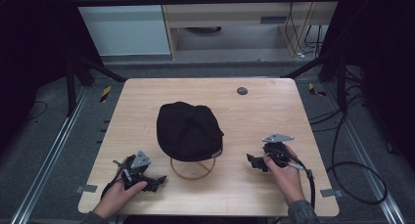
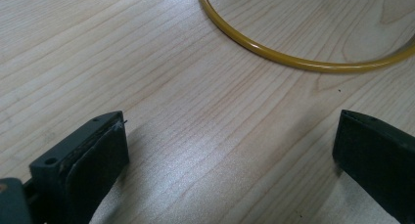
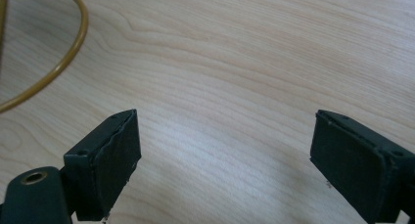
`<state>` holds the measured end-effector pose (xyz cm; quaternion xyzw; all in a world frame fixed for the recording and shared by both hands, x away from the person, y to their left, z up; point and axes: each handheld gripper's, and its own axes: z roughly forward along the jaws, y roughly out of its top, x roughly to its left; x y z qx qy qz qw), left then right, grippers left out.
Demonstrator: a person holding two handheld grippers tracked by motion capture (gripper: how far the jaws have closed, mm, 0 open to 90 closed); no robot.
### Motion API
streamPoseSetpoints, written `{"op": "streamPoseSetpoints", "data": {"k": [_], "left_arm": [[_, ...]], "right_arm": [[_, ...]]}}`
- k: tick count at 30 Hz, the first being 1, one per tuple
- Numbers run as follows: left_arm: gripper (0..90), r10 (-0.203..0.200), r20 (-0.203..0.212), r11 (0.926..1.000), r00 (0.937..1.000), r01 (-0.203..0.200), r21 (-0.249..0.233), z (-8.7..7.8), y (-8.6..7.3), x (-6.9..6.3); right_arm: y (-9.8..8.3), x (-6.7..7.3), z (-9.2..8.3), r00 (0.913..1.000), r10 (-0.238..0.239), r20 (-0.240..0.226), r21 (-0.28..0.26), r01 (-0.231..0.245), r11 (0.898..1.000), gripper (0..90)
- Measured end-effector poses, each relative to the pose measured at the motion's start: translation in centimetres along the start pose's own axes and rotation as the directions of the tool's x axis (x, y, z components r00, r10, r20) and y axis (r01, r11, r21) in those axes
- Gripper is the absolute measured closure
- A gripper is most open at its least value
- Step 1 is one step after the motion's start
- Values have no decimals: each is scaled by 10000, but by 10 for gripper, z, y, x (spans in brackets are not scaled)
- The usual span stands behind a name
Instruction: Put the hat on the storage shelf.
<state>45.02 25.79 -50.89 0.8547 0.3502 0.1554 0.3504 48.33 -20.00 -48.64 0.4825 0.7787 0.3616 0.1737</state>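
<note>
Two grippers — left gripper (image 1: 142,177) and right gripper (image 1: 262,161) — rest on the worktop (image 1: 264,111), fingers released, flanking a black cap (image 1: 188,130) perched centrally over a yellow ring (image 1: 192,175) — seemingly poised to start.

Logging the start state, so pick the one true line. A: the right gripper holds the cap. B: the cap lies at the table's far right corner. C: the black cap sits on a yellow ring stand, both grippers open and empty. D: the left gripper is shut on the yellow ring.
C: the black cap rests over the yellow ring mid-table, while the left gripper and right gripper rest apart from it, jaws spread over bare table.
</note>
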Motion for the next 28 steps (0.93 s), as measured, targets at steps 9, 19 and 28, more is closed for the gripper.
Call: {"op": "streamPoseSetpoints", "data": {"k": [9, 19, 28], "left_arm": [[0, -2, 2, 10000, 10000, 2, -1, 0, 0, 0], [0, 0, 3, 10000, 10000, 0, -1, 0, 0, 0], [0, 1, 2, 10000, 10000, -1, 0, 0, 0, 0]], "right_arm": [[0, 5, 17, 9999, 155, -50, 233, -154, 9996, 119], [-4, 16, 27, 9986, -118, 518, 265, 104, 9996, 94], [-8, 23, 32, 9953, -201, 946, 42, 198, 9998, 43]]}}
